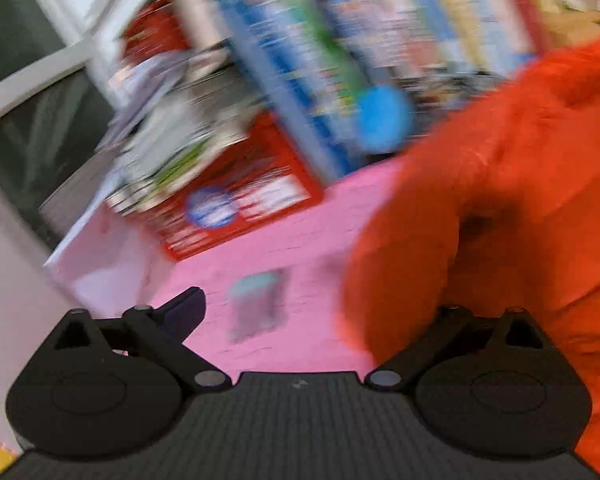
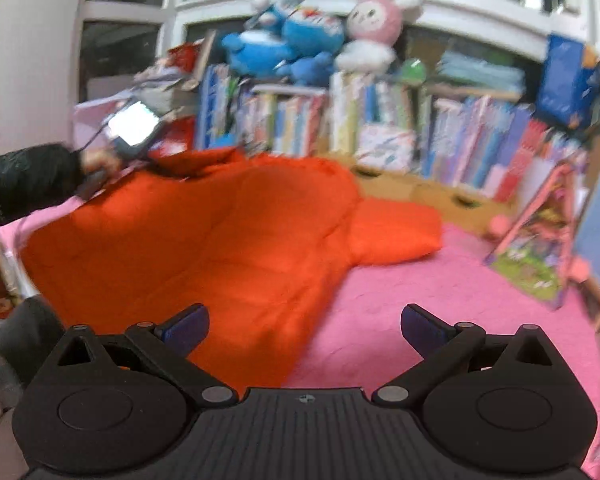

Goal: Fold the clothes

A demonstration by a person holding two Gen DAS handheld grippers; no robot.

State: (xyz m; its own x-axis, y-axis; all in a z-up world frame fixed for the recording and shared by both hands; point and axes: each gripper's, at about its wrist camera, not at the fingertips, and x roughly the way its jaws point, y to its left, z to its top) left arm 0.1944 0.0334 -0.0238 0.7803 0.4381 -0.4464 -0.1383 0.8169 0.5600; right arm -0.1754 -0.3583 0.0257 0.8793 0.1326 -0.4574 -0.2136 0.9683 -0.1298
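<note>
Jaws of your right gripper (image 2: pixel 304 330) are standing wide apart, gripping nothing, orange garment (image 2: pixel 204 240) lying ahead-left on the pink cover (image 2: pixel 440 320). Your left gripper (image 1: pixel 320 312): grip unclear, garment hiding one finger.

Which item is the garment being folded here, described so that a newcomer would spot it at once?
Start at the pink cover spread in front of the row of books. The garment lies on its left half, with one edge at the far left by the left gripper. It is the only plain bright orange thing there, large and puffy.
</note>
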